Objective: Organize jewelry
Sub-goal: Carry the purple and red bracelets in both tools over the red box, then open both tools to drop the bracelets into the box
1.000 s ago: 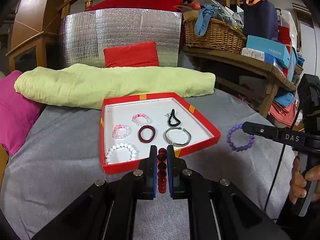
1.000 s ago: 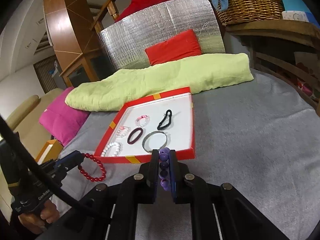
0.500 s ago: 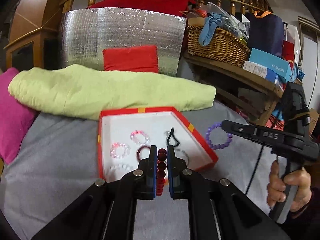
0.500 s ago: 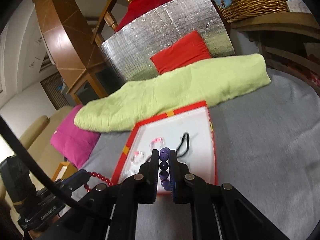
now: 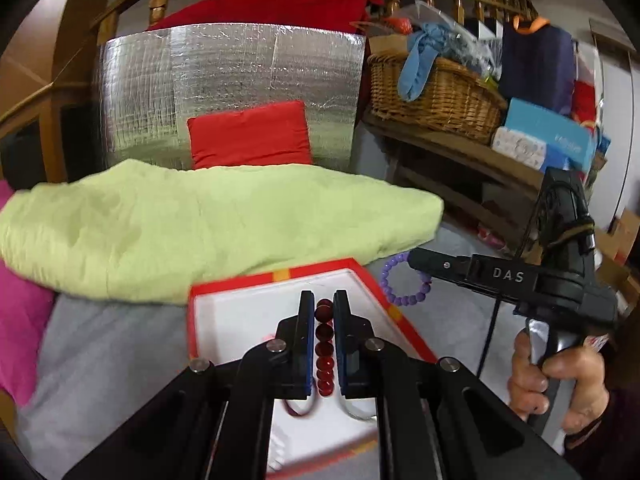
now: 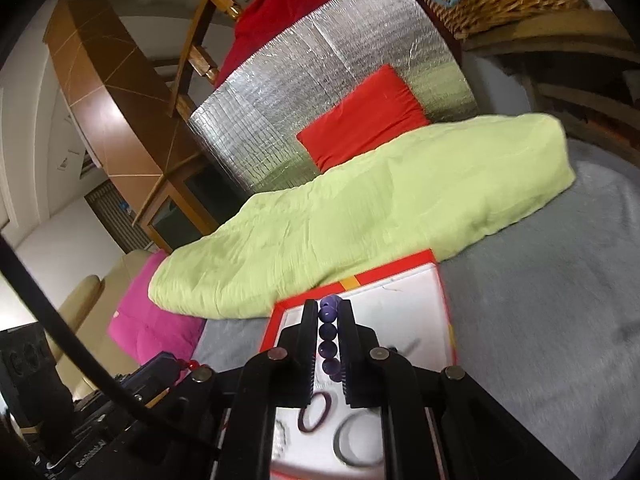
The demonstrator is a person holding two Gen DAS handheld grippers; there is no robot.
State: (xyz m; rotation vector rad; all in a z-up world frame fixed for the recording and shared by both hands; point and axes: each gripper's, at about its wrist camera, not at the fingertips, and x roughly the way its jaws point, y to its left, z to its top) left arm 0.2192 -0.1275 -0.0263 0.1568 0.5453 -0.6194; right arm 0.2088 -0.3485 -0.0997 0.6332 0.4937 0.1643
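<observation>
Left tool (image 5: 324, 308): jaws narrow, clamped on the red bead bracelet (image 5: 324, 350), whose beads run in a line between the two pads.
Right tool (image 6: 329, 312): jaws narrow, gripping the purple bead bracelet (image 6: 328, 332); in the left wrist view that bracelet hangs as a loop from the tool's tip, above the grey cover just beyond the tray's right edge.
Right hand (image 5: 556, 380): wrapped around the right tool's handle.
Tray (image 5: 372, 276): red rim, white floor, lying on the grey cover (image 6: 540, 300) directly below both tools.
In the tray: a dark red ring (image 6: 314, 412) and a silver bangle (image 6: 356, 444) side by side near the front; other pieces are blurred or hidden behind the tools.
Green folded blanket (image 5: 208, 224): lies across the cover, touching the tray's far rim.
Behind the blanket: a red cushion (image 5: 250, 134) against a silver foil panel (image 5: 224, 72).
Pink cushion (image 6: 152, 320): at the left end of the blanket.
Wicker basket (image 5: 436, 96): on a wooden shelf to the right.
</observation>
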